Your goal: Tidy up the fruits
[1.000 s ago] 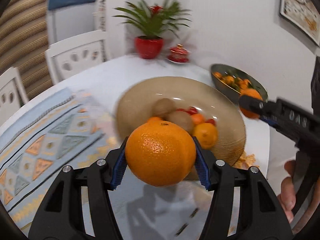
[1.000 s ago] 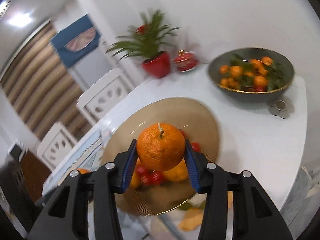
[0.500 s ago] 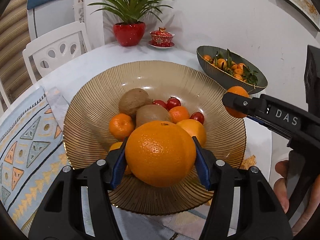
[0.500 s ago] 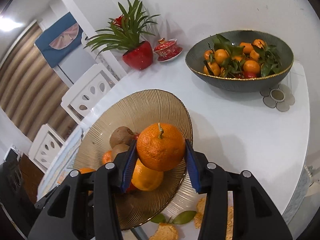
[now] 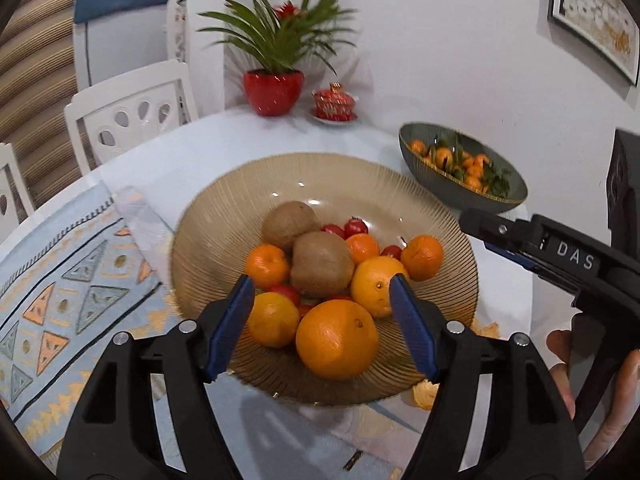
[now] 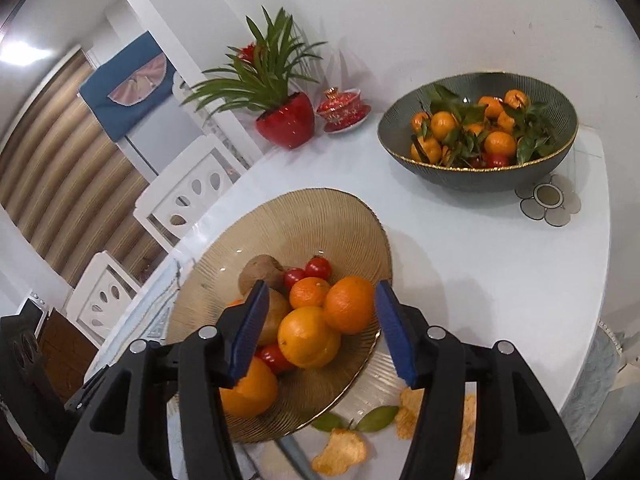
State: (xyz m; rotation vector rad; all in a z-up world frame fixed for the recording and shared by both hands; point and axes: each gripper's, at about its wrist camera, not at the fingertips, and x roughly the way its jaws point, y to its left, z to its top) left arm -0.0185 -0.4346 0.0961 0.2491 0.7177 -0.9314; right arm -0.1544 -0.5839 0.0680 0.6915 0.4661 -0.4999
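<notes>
Both oranges lay in the amber bowl point(image 5: 460, 240); left gripper point(image 5: 322, 330) and right gripper point(image 6: 318, 330) gaped empty; only peel scraps point(image 6: 340, 450) remained on the worktop point(image 6: 500, 260).

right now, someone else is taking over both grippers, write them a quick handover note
Left gripper: open, empty, hovering over the near edge of the amber glass bowl.
Right gripper: open, empty, over the same bowl's right side.
Fruit: the large orange lies at the bowl's near edge; a smaller orange sits on the right of the pile, with kiwis, mandarins and small red fruits.
The dark bowl farther back holds leafy mandarins.
Done: both oranges are in the amber bowl.
Left: peel scraps and leaves lie on the table beside the bowl; I see no loose whole fruit.
</notes>
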